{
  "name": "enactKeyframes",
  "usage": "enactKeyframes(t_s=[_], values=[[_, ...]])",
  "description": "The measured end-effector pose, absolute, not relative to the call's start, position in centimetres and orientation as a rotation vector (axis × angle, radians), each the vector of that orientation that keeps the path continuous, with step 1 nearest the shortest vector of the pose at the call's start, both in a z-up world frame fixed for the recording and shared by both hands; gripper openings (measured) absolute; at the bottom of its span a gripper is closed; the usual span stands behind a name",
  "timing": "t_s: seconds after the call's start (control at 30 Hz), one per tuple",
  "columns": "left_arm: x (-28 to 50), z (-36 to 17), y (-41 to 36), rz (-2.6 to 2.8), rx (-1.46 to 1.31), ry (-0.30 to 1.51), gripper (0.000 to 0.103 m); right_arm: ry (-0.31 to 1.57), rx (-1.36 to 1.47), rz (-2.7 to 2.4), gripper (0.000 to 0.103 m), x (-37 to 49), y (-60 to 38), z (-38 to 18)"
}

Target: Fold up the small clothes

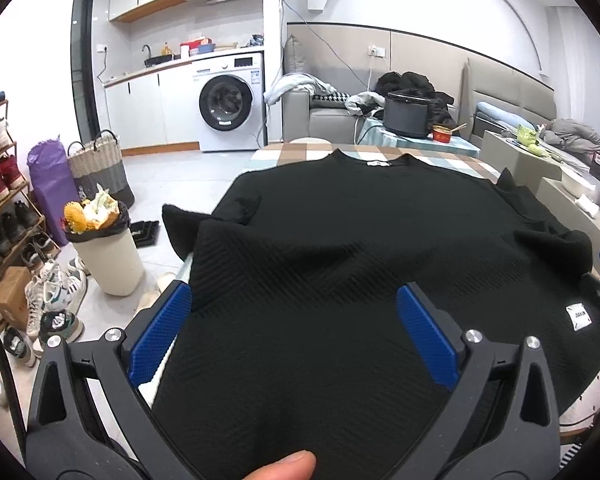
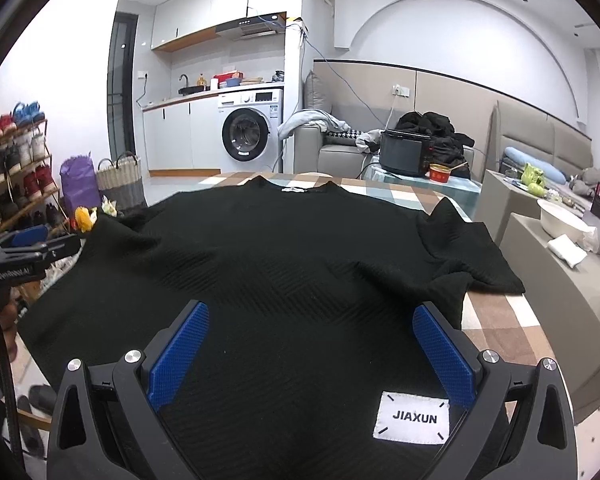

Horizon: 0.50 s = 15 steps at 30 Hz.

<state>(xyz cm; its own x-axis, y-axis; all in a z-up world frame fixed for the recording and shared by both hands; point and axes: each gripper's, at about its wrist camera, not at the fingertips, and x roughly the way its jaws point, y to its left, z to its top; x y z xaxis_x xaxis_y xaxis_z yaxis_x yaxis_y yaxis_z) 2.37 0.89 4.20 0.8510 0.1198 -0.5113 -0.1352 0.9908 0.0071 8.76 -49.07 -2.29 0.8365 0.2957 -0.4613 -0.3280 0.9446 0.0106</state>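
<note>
A black knit sweater [image 1: 340, 232] lies spread flat on a checked table, neckline at the far end. In the right wrist view the same sweater [image 2: 284, 248] shows a white JIAXUN label [image 2: 413, 420] at its near hem. My left gripper [image 1: 296, 304] hovers open over the near left part of the hem, blue pads wide apart, nothing pinched. My right gripper [image 2: 312, 320] is open too, above the hem beside the label. The sleeves are folded in on both sides. A fingertip [image 1: 284, 465] shows at the bottom edge.
The checked table [image 2: 500, 320] ends close on the right. A full waste bin [image 1: 108, 256], shoes and a shoe rack [image 1: 4, 208] stand on the floor at left. A grey sofa, a black cooker [image 2: 404, 156] and a red bowl sit behind the table.
</note>
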Motion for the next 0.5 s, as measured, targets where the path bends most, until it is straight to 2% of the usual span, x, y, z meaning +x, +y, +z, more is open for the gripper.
enactKeyframes(t_s=[0.5], values=[[4.7,4.4,1.7,0.129,-0.071,0.594,0.102,0.497,-0.049,0.32,0.103,10.5,-50.7,0.3]])
